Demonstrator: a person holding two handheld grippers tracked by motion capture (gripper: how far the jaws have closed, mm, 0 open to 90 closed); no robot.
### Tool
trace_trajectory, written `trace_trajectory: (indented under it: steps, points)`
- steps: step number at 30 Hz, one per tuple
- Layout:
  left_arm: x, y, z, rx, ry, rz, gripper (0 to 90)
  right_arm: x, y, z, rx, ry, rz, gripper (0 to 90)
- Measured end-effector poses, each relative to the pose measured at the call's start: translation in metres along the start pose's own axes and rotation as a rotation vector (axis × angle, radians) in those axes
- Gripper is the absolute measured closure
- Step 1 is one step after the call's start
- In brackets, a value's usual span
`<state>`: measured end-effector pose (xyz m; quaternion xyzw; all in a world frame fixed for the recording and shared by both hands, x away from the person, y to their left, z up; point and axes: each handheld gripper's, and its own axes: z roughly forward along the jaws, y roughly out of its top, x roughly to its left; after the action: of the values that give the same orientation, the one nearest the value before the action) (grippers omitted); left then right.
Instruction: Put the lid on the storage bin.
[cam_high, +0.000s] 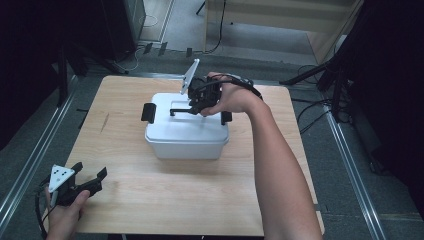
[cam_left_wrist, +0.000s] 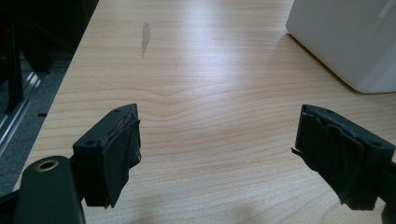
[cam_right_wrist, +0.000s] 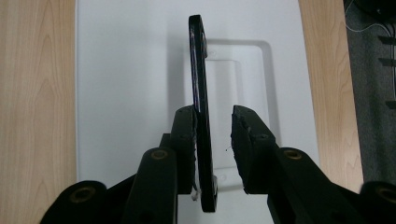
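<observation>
Right gripper (cam_right_wrist: 212, 140) over the white box (cam_high: 186, 134)
Black lid handle (cam_right_wrist: 200, 93) stands between parted jaws, seemingly touching one pad; left gripper (cam_left_wrist: 217, 154) gapes, empty

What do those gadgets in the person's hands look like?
Both are black, two-jawed tools. The left gripper carries a grey three-cornered plate dotted with small holes; the right gripper has one too, plus a black cable. The jaws end in chunky dark pads. Forearms are bare, without sleeves.
</observation>
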<state>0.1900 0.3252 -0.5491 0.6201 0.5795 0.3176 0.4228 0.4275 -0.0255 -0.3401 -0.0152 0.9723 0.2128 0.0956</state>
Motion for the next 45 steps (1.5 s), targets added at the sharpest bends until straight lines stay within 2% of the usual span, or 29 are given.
trace_trajectory:
  steps: [4,7,12,17,21,24,30,37,45]
  points:
    - [0.000,0.000,0.000,0.002,0.000,-0.001,14.7,0.001,-0.006,-0.005,0.003,0.003,0.017,67.5]
    - [0.000,0.000,0.000,0.001,0.001,0.002,14.7,0.001,-0.010,-0.009,-0.001,0.012,0.030,61.8]
    - [0.000,0.000,0.000,0.003,0.003,0.002,14.7,0.004,-0.019,-0.015,0.030,0.010,0.041,46.5]
    - [0.000,0.000,0.001,0.004,0.002,0.001,14.7,0.006,-0.031,-0.022,0.032,-0.008,0.066,38.5]
    - [0.000,0.000,0.001,0.003,0.002,-0.004,14.8,0.009,-0.039,-0.027,0.037,-0.027,0.103,26.8]
    - [0.000,0.000,0.001,0.002,0.003,-0.003,14.7,0.011,-0.045,-0.030,0.048,-0.018,0.106,19.8]
    - [0.000,0.000,0.001,0.004,0.006,0.003,14.7,0.014,-0.056,-0.035,0.046,-0.041,0.117,13.7]
    - [0.000,0.000,0.002,0.004,0.010,0.003,14.7,0.017,-0.077,-0.040,0.051,-0.060,0.160,3.6]
    - [-0.001,0.000,0.001,0.005,0.012,0.006,14.7,0.023,-0.098,-0.044,0.042,-0.089,0.189,2.8]
